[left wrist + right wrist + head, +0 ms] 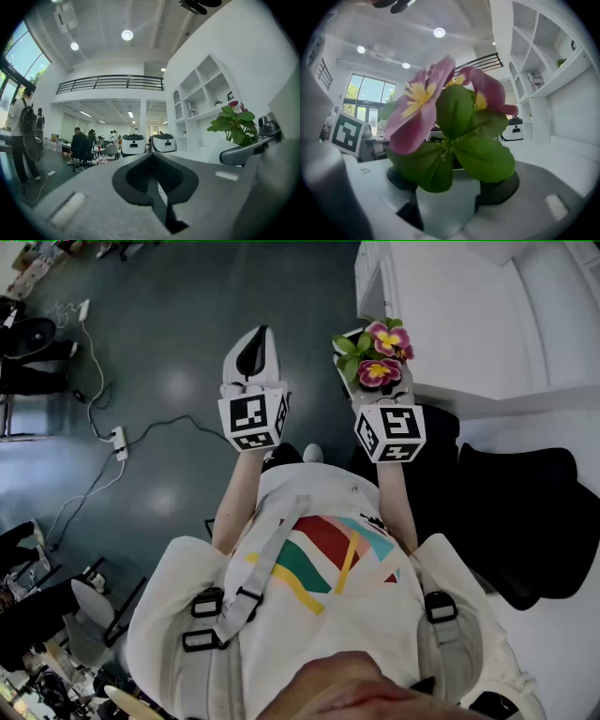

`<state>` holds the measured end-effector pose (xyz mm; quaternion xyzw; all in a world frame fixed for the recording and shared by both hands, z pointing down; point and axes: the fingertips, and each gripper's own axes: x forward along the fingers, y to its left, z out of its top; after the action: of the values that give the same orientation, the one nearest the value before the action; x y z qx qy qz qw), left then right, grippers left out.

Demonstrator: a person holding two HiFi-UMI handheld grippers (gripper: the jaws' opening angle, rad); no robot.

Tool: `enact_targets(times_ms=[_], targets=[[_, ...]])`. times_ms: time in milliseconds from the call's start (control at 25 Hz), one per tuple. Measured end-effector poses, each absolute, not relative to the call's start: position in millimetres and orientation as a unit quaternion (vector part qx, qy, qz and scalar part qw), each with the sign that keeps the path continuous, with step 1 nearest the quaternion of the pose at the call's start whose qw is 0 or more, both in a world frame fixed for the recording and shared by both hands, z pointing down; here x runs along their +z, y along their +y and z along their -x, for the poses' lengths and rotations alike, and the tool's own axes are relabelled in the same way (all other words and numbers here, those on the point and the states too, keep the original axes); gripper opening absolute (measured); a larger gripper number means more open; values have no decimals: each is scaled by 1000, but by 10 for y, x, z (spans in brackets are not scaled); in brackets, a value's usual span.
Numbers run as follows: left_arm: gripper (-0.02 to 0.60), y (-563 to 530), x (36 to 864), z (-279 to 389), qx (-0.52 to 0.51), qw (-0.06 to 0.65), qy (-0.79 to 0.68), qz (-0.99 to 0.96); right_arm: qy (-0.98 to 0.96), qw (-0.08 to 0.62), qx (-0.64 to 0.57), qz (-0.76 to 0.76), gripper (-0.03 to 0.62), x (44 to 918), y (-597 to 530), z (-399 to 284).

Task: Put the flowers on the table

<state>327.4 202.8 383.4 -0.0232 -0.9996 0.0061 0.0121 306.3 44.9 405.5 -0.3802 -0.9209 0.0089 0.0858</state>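
Note:
Pink and yellow flowers [382, 352] with green leaves grow in a small white pot [447, 201]. My right gripper [375, 371] is shut on that pot, with the jaws pressed on its two sides [450, 187]. The blooms [440, 103] fill the right gripper view. The pot hangs in the air by the near left corner of a white table [469, 324]. My left gripper [251, 351] is held up beside it, to the left, shut and with nothing in it [154, 178]. In the left gripper view the plant's leaves [234, 123] show at the right.
A black chair [525, 512] stands at the right, below the table. Cables and a power strip [119, 442] lie on the dark floor at the left. White wall shelves [201, 93] rise ahead. People sit at desks [79, 145] far off.

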Motion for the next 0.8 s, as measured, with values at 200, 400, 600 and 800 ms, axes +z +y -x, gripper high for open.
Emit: enact_targets(times_ms=[200, 400, 600, 800], targets=[[5, 1984, 3825, -3252, 9, 9, -1000, 22, -921, 85, 10, 380, 330, 4060, 404, -3029], [5, 1972, 3824, -3226, 10, 9, -1000, 22, -922, 83, 22, 378, 330, 4060, 376, -2995], [5, 1934, 3832, -3179, 13, 10, -1000, 26, -921, 82, 37, 379, 330, 4077, 320, -2898], [5, 2071, 3878, -3223, 15, 16, -999, 39, -915, 94, 46, 389, 330, 4154, 435, -2906]])
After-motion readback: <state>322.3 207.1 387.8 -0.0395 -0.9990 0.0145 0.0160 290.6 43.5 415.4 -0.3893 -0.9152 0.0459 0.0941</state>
